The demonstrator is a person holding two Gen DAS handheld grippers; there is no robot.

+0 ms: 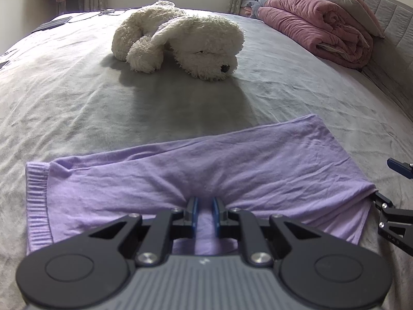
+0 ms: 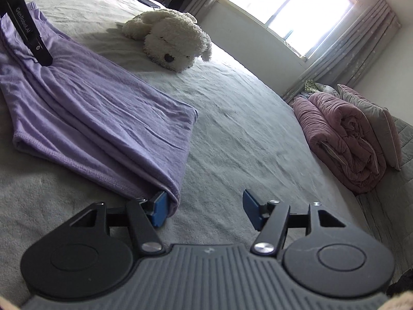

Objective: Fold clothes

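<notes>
Now the left gripper (image 1: 205, 208) pinches a fold of the lilac knit garment (image 1: 180, 170) (folded flat on the grey bedspread (image 1: 77, 90)); the right gripper (image 2: 204, 208) stands spread, one pad touching its corner

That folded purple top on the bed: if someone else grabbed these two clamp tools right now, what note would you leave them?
Left gripper: shut on a pinch of the lilac knit garment, along its near edge.
Right gripper: open, holding nothing; its left pad sits against the garment's corner.
The garment lies folded into a long band on the grey bed sheet, ribbed hem at one end.
The white plush dog and rolled pink quilt lie further off, apart from it.
Done: lengthwise folds, as far as they show.
Left, probably: regrip with the right and fold the band across.
</notes>
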